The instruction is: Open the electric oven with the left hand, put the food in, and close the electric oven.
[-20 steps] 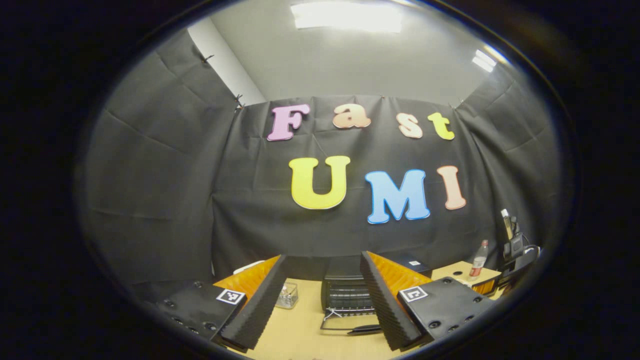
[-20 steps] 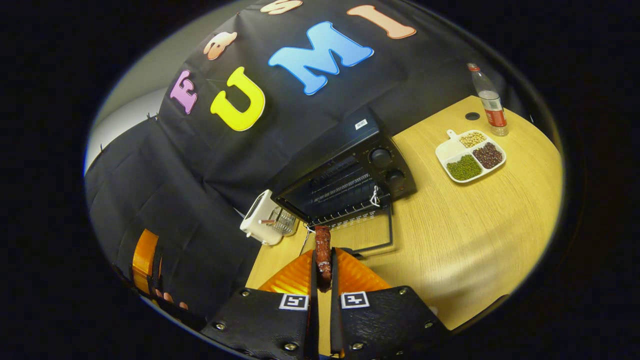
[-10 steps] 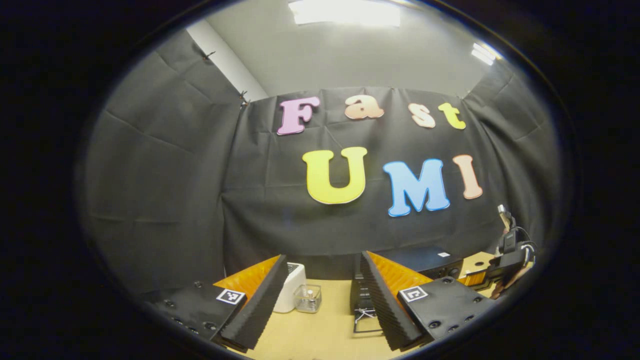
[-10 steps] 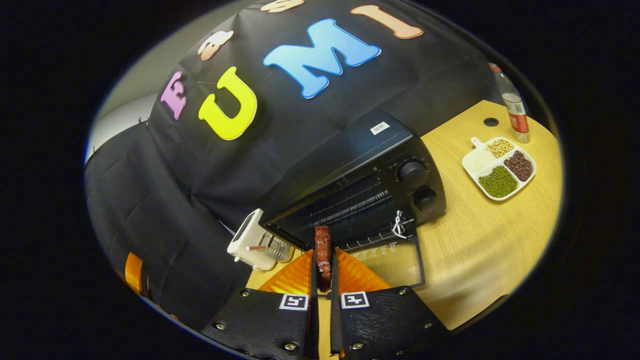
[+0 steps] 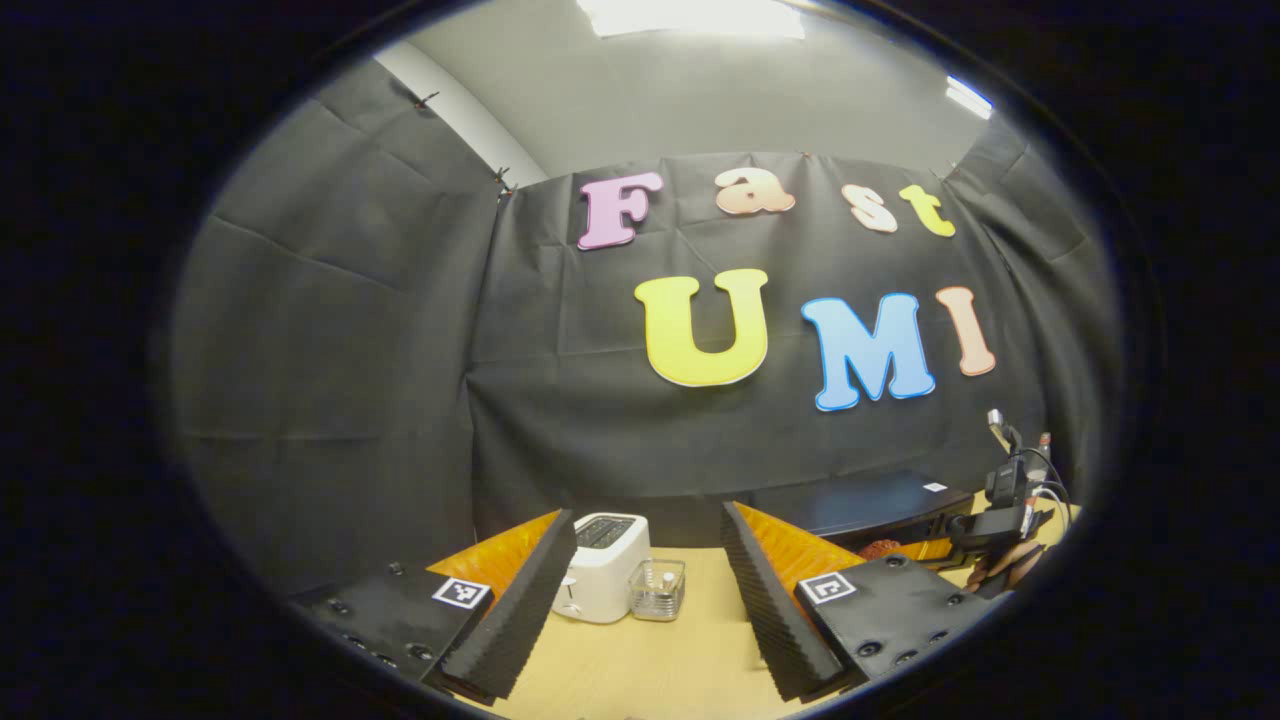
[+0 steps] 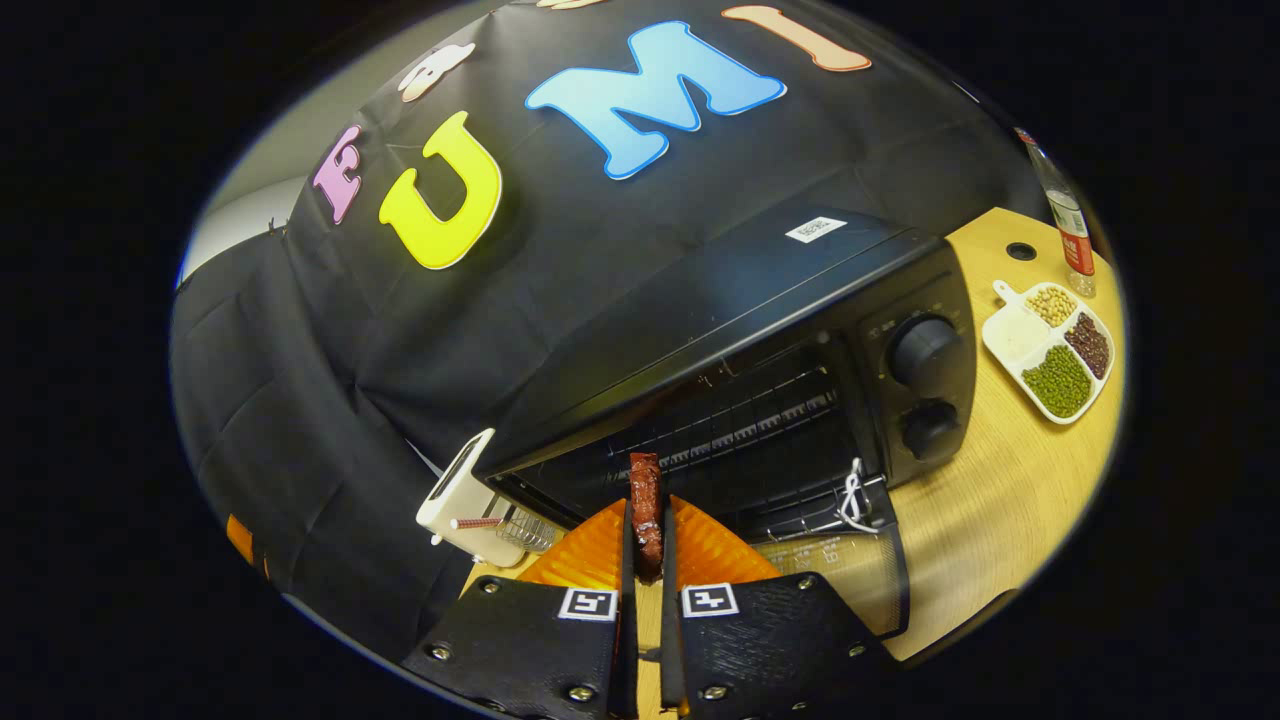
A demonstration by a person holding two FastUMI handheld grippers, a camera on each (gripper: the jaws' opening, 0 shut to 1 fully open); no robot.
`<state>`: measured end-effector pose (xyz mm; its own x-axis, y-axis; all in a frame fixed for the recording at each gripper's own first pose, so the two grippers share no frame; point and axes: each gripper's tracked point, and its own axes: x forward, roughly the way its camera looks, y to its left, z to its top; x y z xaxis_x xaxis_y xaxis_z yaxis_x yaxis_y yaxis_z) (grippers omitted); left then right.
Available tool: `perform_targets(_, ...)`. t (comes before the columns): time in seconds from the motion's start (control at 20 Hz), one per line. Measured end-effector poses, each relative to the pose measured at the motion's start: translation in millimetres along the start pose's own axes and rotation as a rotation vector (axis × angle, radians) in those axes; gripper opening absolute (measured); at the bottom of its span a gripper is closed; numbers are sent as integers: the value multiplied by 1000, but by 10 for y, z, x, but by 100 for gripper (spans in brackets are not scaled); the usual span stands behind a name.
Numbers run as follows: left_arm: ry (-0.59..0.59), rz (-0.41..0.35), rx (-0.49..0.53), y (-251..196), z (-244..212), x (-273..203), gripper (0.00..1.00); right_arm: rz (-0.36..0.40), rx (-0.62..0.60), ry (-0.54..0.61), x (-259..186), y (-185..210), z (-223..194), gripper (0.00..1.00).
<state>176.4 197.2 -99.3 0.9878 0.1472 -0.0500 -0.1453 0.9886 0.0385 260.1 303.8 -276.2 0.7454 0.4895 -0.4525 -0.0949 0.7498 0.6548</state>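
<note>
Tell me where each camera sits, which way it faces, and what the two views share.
Left gripper view: rides the left gripper, open, level, facing the toaster on the table.
Right gripper view: rides the right gripper, shut on the food, aimed down into the open oven.
Shared: toaster, oven, table; the left gripper view also catches the right gripper with its hand.
</note>
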Motion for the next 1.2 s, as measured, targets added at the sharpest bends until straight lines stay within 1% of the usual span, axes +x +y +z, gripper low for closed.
perform_targets(0.25,23,10,8,71,-97,44,99,-3,-1,7,150,-67,-72,10)
perform_targets(0.4,34,14,7,80,-151,29,99,-9,5,-11,208,-127,-26,10)
perform_targets(0.45,37,14,8,87,-166,23,99,-13,15,-10,243,-134,-35,12)
perform_targets(0.5,39,14,10,77,-175,14,99,-17,24,-10,236,-183,-21,12)
perform_targets(0.6,39,7,10,62,-178,-13,99,-56,15,-22,261,-291,36,18)
perform_targets(0.65,38,6,8,67,-161,-28,99,-67,-1,-37,260,-308,64,26)
perform_targets(0.75,40,5,5,51,-184,-41,99,-77,-46,-77,232,-324,165,28)
perform_targets(0.8,43,3,4,39,-192,-48,99,-84,-67,-91,227,-346,198,31)
perform_targets(0.9,48,-5,-3,13,-212,-74,99,-89,-93,-100,172,-360,224,71)
perform_targets(0.95,47,-11,-6,-22,-211,-86,99,-100,-109,-105,118,-379,256,83)
perform_targets(1.05,50,-28,-16,-118,-244,-95,99,-107,-153,-121,23,-365,299,98)
perform_targets(1.2,57,-57,-29,-280,-301,-112,99,-109,-245,-153,-243,-286,394,98)
